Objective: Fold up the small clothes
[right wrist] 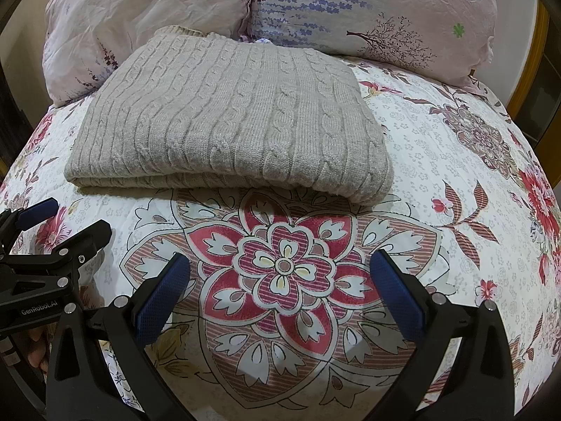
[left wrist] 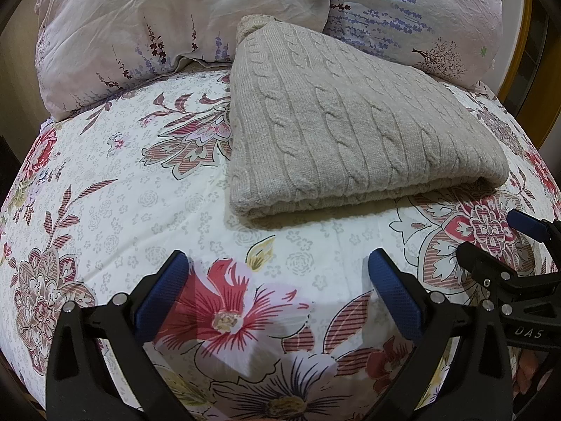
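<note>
Low in each wrist view, the left claw (left wrist: 277,263) and right claw (right wrist: 280,263) hang spread wide, holding nothing, over the floral bedspread (left wrist: 105,193). Beyond them, mid-frame, the folded beige cable-knit sweater (right wrist: 228,119) lies flat. Two pillows (right wrist: 385,7) fill the top.

Beige cable-knit sweater (left wrist: 336,133); white bedsheet (left wrist: 147,182) with red-pink flowers; pale pink pillows (right wrist: 403,17) printed with purple lavender.
</note>
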Tool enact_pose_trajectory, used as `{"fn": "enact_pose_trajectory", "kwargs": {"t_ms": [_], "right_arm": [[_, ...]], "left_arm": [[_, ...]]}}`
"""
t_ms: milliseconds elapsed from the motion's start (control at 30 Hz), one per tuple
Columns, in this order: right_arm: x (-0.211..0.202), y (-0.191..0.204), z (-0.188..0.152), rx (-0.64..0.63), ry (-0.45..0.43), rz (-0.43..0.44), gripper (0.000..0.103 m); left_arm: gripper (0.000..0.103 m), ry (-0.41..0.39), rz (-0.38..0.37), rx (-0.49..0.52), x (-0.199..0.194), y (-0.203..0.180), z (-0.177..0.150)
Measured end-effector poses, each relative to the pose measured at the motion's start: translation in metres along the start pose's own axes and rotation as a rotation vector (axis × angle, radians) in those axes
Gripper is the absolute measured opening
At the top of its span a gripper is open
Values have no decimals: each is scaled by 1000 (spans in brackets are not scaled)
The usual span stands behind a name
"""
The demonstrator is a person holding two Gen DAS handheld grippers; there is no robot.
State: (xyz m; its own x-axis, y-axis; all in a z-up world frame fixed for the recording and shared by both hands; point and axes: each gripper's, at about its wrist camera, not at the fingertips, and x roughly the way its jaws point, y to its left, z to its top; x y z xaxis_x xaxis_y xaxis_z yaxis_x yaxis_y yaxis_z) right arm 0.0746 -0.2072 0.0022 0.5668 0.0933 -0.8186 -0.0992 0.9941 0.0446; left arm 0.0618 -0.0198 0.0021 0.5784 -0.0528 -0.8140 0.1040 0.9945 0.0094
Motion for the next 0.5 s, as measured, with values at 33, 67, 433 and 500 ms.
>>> {"fn": "enact_pose_trajectory", "kwargs": {"t_ms": [33, 67, 433, 500], "right_arm": [[0, 0, 0, 0, 0, 0, 102], [0, 0, 0, 0, 0, 0, 102], [0, 0, 0, 0, 0, -1, 102], [0, 0, 0, 0, 0, -1, 102]], "left_arm": [[101, 0, 0, 0, 0, 0, 0], [101, 0, 0, 0, 0, 0, 0], [101, 0, 0, 0, 0, 0, 0], [101, -2, 0, -1, 0, 1, 0]]}}
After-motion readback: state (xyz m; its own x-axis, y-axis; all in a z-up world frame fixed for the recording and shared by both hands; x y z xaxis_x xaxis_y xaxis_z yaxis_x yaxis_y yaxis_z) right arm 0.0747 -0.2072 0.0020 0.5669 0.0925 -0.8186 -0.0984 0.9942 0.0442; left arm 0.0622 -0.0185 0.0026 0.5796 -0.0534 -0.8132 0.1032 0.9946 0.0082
